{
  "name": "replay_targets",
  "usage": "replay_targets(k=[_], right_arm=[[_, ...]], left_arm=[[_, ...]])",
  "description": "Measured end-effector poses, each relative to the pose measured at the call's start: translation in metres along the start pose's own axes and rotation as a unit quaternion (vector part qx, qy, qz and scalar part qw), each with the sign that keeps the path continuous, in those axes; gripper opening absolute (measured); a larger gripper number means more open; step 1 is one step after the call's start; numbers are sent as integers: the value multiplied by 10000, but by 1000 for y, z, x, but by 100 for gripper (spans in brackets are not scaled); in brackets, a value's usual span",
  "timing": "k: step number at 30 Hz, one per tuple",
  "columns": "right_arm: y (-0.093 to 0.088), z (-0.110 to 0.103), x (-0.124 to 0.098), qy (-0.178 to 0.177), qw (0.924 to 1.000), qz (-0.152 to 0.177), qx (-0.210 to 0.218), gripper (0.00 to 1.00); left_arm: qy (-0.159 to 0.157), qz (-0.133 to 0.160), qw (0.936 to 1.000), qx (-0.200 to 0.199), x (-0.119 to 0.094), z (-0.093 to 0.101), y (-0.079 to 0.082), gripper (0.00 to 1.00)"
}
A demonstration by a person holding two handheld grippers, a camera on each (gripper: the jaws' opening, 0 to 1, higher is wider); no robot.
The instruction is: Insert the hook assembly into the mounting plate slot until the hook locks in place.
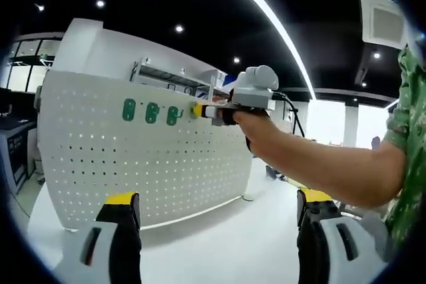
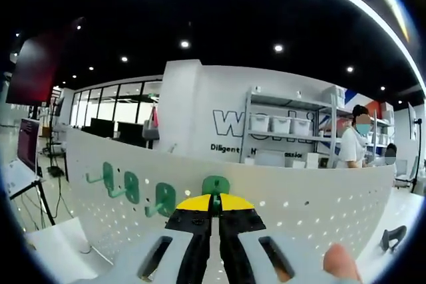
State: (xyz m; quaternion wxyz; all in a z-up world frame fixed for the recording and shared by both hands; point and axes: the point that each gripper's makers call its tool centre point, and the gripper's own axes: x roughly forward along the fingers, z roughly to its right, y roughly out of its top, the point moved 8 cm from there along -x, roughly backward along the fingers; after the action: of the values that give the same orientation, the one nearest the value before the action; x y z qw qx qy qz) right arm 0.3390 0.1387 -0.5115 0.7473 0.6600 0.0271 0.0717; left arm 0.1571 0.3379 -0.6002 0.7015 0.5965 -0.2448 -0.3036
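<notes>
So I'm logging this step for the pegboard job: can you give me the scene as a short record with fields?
board: white pegboard, upright on a white table
mounted: three green hooks in a row
right gripper: shut on a green hook, held at the pegboard beside the row
left gripper: open, holding nothing, back from the board
locked: cannot tell
background: shelving with bins, a person standing

A big white board full of small holes (image 2: 313,197) is standing up on the table. Three green hooks (image 2: 130,187) are sitting in a row on it, sticking out. A fourth green hook (image 2: 215,185) is pressing flat against the board, right beside the third one.
</notes>
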Motion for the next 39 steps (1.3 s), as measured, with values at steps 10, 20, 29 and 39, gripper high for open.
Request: replay_targets(k=[10,20,29,39], right_arm=[[-3,-3,-2,8,10000,-26,-14,1],[-7,-2,-2,-11,10000,-54,-7,1],[-8,-3,-1,4,10000,-64,-7,1],[-11,-4,1,33,9999,-106,-11,1]], left_arm=[[27,322,9991,265,-2,-3,13,100],[82,471,9974,537,-2,-3,20,100],[95,522,9969,575,-2,-6,23,100],[79,511,9970,575,-2,-5,23,100]])
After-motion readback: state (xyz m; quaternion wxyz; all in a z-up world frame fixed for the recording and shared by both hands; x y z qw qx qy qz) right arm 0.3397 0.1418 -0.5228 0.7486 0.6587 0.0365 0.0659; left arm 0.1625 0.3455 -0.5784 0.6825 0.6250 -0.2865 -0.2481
